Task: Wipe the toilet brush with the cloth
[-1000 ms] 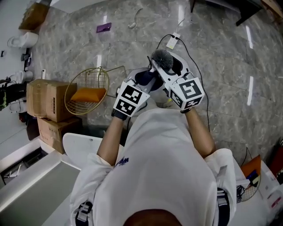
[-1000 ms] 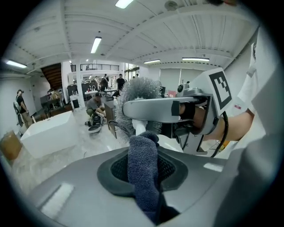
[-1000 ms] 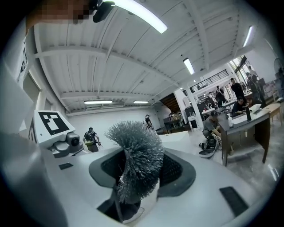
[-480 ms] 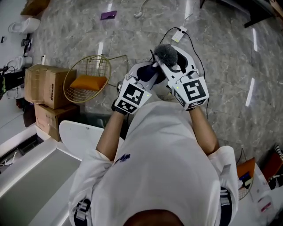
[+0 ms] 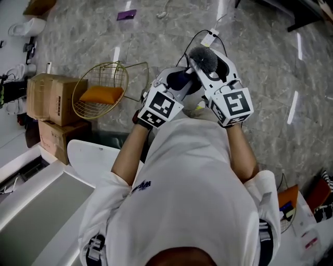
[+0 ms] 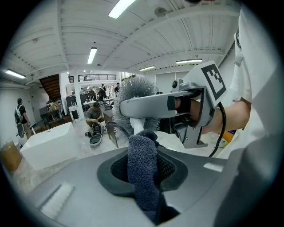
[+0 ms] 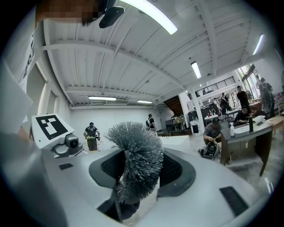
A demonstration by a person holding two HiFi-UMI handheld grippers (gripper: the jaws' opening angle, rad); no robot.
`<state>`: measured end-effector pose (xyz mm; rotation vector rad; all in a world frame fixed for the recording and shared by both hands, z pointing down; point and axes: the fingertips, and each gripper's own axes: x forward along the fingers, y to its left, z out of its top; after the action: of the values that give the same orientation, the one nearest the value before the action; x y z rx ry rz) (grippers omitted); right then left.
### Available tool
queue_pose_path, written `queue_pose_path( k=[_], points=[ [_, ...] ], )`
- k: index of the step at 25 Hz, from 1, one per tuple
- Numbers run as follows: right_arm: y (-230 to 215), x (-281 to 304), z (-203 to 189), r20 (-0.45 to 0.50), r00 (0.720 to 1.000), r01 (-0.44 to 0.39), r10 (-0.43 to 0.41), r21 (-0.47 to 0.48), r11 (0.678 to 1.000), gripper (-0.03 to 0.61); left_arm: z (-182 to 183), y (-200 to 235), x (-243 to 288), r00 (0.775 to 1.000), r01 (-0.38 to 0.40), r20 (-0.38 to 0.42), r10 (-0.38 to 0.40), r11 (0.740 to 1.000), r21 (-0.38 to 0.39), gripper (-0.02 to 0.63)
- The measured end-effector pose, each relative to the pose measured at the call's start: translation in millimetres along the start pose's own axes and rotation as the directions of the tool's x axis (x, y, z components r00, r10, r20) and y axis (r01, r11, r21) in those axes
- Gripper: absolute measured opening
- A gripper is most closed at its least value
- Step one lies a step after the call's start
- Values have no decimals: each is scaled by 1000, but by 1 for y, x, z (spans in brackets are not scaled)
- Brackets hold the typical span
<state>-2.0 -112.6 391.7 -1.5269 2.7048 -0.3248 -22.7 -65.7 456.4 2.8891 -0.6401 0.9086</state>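
Observation:
My right gripper (image 5: 209, 66) is shut on the toilet brush, whose grey bristle head (image 5: 203, 58) sticks out past the jaws. In the right gripper view the bristles (image 7: 136, 153) rise between the jaws of that gripper (image 7: 133, 188). My left gripper (image 5: 178, 84) is shut on a dark blue cloth (image 5: 180, 79), held against the brush just below the bristles. In the left gripper view the cloth (image 6: 143, 170) stands up from the gripper (image 6: 144, 179) and meets the brush's white stem (image 6: 138, 127) under the bristle head (image 6: 135, 94). Both grippers are held up in front of the person's chest.
A gold wire basket (image 5: 91, 111) holding an orange cloth (image 5: 98, 94) stands on the marble floor at left, beside cardboard boxes (image 5: 49, 104). A white plug and cable (image 5: 210, 37) lie ahead, with a purple item (image 5: 126, 14) further off. A white rounded fixture (image 5: 91, 161) is near the person's left side.
Both grippers have shifted slightly up and to the right in the head view, still together, with the cloth staying against the brush. Neither grip has changed.

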Motion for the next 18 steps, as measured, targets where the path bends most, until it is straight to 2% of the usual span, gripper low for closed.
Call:
queue_pose_path(
  k=[6, 11, 15, 18],
  points=[
    [-25, -12, 5, 34, 997, 70, -72, 43, 997, 204, 0, -4, 13, 999, 40, -27, -39, 998, 46, 72],
    [-55, -33, 20, 81, 985, 148, -155, 86, 985, 204, -17, -6, 18, 994, 56, -100, -46, 993, 104, 74],
    [-71, -45, 28, 104, 976, 177, -189, 113, 978, 204, -20, -8, 18, 993, 68, -105, -56, 991, 111, 74],
    [-73, -48, 24, 106, 972, 195, -210, 140, 971, 204, -19, -7, 18, 990, 72, -130, -52, 986, 154, 78]
  ],
)
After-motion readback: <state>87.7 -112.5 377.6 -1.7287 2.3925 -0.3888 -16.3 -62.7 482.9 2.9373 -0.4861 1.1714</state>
